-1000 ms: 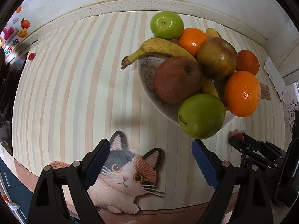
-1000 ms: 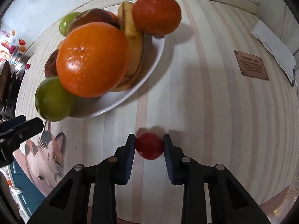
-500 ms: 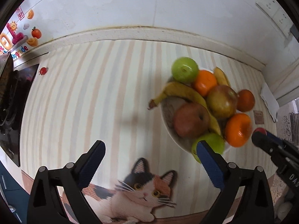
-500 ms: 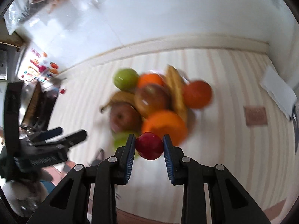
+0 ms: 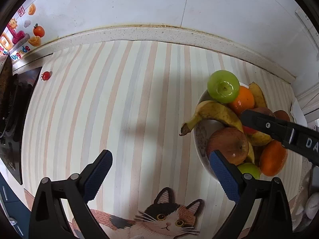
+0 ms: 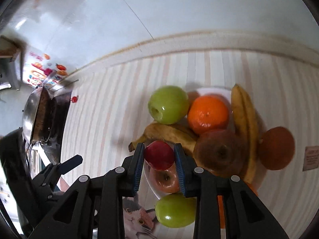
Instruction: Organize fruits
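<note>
Nearest in the right wrist view, the right gripper (image 6: 159, 158) has a small red fruit (image 6: 159, 155) between its blue pads (image 6: 139, 166), just above a white bowl (image 6: 211, 92) heaped with fruit. Its jaws have just been opening, and the red fruit sits between them with both pads touching its sides. Directly beneath it in the bowl lies a red apple (image 6: 164, 179), with a green apple (image 6: 175, 210) at the bowl's near edge. Just beyond are a spotted banana (image 6: 169, 134), a brown pear (image 6: 219, 149), an orange (image 6: 208, 114) and a second green apple (image 6: 168, 104). A second banana (image 6: 244, 127) runs along the right side, and a darker orange (image 6: 277, 148) lies past it.

In the left wrist view, the left gripper (image 5: 159, 174) hangs spread wide and empty over the striped countertop mat (image 5: 119, 99), just beside the bowl's left rim. A cartoon cat picture (image 5: 169, 217) lies on the mat below it. Farther left, a small red tomato sticker (image 5: 46, 75) sits near a dark stovetop (image 5: 12, 109). At the back is a white wall (image 5: 139, 4) with colourful stickers (image 5: 22, 35).
</note>
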Available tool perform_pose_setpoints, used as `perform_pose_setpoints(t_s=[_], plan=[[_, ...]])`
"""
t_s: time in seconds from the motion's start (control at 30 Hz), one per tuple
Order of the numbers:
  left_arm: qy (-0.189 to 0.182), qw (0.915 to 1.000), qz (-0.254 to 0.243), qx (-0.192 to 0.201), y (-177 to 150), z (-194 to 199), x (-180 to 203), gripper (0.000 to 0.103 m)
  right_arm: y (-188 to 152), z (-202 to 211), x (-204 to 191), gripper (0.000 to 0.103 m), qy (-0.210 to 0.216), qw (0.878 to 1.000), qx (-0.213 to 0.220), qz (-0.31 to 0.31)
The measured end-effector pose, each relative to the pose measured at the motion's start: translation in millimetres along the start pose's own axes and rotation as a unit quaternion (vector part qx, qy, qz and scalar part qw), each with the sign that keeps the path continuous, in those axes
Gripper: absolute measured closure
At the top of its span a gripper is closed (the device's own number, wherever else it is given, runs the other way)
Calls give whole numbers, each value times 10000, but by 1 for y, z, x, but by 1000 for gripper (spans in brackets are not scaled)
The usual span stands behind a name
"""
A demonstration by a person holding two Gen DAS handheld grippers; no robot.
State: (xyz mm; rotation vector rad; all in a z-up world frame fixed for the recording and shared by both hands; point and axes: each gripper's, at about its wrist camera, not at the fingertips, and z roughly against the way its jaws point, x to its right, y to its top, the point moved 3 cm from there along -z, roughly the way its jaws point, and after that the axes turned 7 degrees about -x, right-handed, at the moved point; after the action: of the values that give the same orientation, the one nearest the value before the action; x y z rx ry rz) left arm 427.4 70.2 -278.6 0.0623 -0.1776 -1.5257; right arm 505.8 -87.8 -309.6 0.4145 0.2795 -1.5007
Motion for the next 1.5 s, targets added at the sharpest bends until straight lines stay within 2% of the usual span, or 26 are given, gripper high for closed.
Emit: perform_pose_setpoints(t_s=[0.07, 0.13, 0.23, 0.27, 0.4, 0.53, 0.67, 0.9, 1.17, 1.5], plan=[[-21, 10000, 8, 21, -1, 3, -2, 3, -1, 5, 2, 42, -2, 10000, 90, -38], [-45, 10000, 34, 72, -2, 8, -4, 3, -4, 12, 2, 36, 40, 9998, 146, -94], [-120, 9999, 53, 109, -6, 17, -7, 3, -15, 32, 3, 14, -149, 9993, 317, -107], [-127, 9998, 53, 121, -6, 20, -8, 3, -21, 40, 4, 12, -202, 9989, 387, -140], [-176, 9996, -39, 200, -15, 36, -3, 3, -45, 67, 9, 8, -728, 9951, 637, -221], [-201, 9992, -195, 293, -26, 52, 5, 3, -72, 90, 12, 6, -1470, 9846, 919, -213], [-247, 9981, -369, 433, -39, 68, 15, 3, -99, 108, 10, 6, -1943, 9735, 1185, -222], [-289, 9955, -533, 723, -60, 98, 24, 3, -141, 141, 9, 4, -1952, 9673, 1552, -471], [-300, 9923, -522, 1080, -87, 142, 26, 3, -181, 181, -10, 4, -1791, 9646, 1893, -409], [-153, 9839, -585, 1681, -149, 207, 33, 3, -248, 243, -45, 3, -1596, 9568, 2428, -95]])
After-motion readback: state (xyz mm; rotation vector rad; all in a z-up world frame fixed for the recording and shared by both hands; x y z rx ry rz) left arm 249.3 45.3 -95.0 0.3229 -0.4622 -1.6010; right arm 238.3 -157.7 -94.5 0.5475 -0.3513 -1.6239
